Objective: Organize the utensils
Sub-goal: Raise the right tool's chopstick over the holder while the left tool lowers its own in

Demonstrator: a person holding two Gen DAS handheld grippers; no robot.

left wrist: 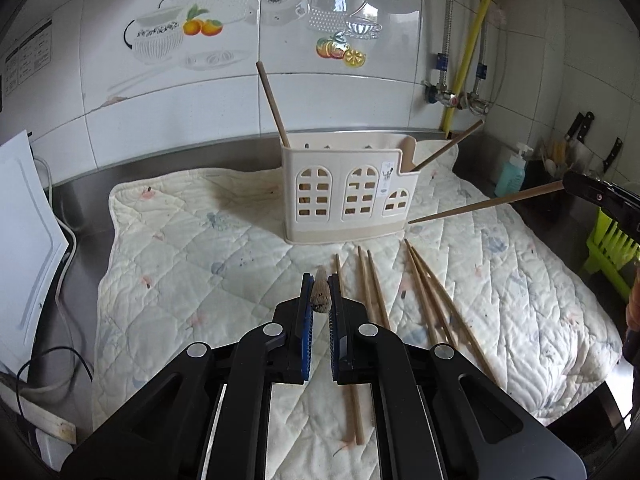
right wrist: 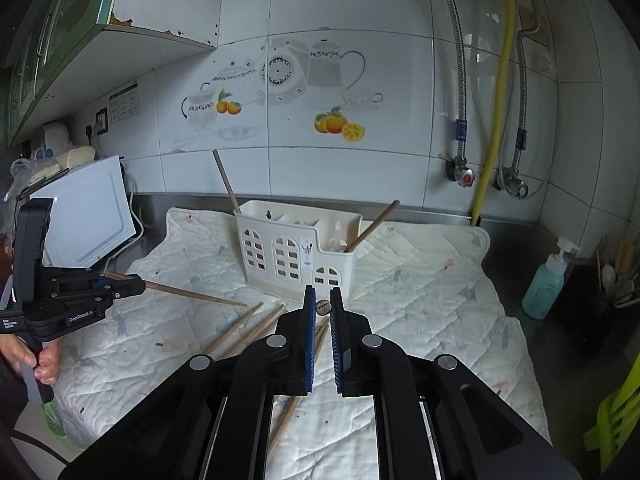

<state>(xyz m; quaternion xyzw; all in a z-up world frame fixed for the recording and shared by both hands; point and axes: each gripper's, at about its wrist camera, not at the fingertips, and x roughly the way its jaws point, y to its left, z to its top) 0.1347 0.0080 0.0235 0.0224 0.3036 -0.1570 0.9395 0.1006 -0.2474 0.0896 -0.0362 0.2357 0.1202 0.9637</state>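
A cream utensil holder (left wrist: 344,196) (right wrist: 296,256) stands on a quilted cloth (left wrist: 200,248), with one chopstick (left wrist: 272,104) leaning out at its left and another (left wrist: 448,148) at its right. Several loose chopsticks (left wrist: 428,296) (right wrist: 248,328) lie in front of it. My left gripper (left wrist: 321,280) (right wrist: 140,286) is shut on a chopstick, seen end-on (left wrist: 321,298) and from the side (right wrist: 192,294). My right gripper (right wrist: 322,292) (left wrist: 566,184) is shut on another chopstick (right wrist: 322,307) (left wrist: 480,204), whose tip points toward the holder's base. Both grippers hang above the cloth.
A white appliance (right wrist: 88,216) stands at the left. A blue soap bottle (right wrist: 548,280), knives (left wrist: 580,124) and a green rack (left wrist: 612,244) are at the right. Pipes and valves (right wrist: 464,176) run down the tiled wall behind. A hand (right wrist: 44,360) grips the left handle.
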